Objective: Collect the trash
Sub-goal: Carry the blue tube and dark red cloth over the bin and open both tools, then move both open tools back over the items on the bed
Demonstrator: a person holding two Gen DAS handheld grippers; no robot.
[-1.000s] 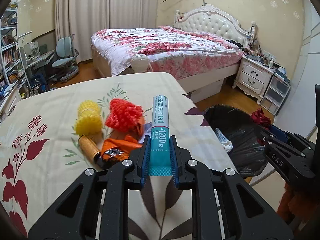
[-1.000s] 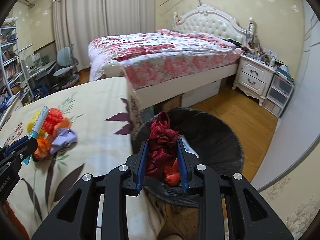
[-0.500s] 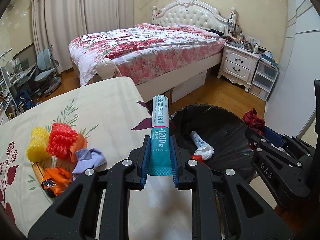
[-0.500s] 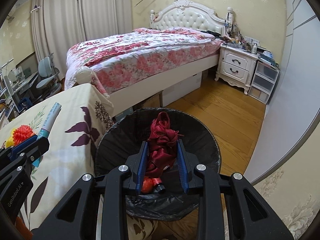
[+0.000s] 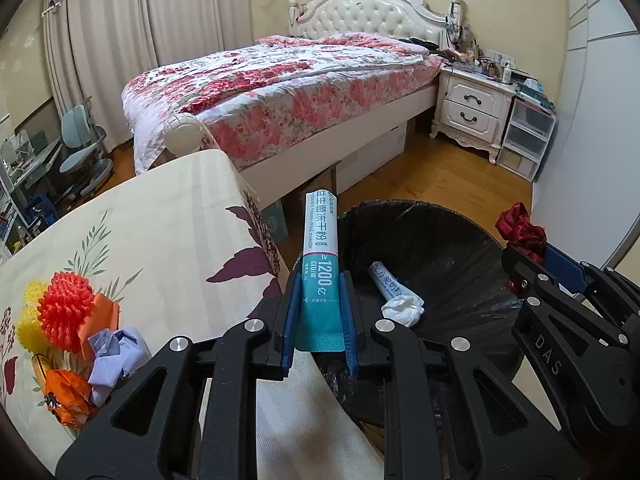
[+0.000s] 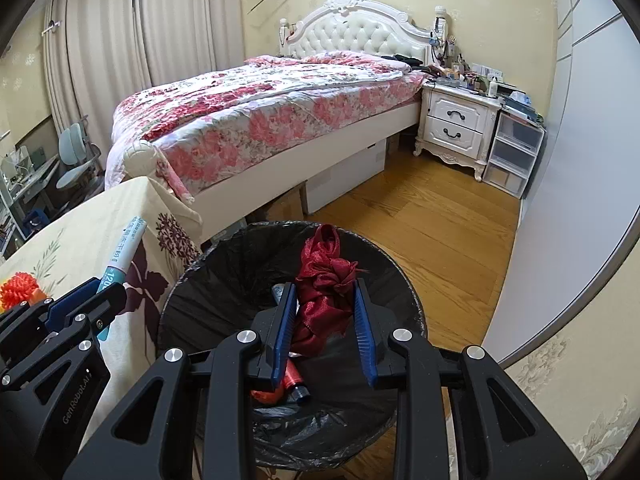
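left gripper (image 5: 319, 316): pinching one teal-and-white sachet (image 5: 321, 264) at the tabletop (image 5: 168, 216) edge | right gripper (image 6: 325, 320): pinching one red cloth (image 6: 326, 280) over one black-lined bin (image 6: 208, 280) | bin: one white tube (image 5: 386, 282), one tissue wad (image 5: 403, 310) | tabletop: one red mesh ball (image 5: 64, 308), two yellow (image 5: 30, 332) | beyond: one bed (image 6: 256, 108)
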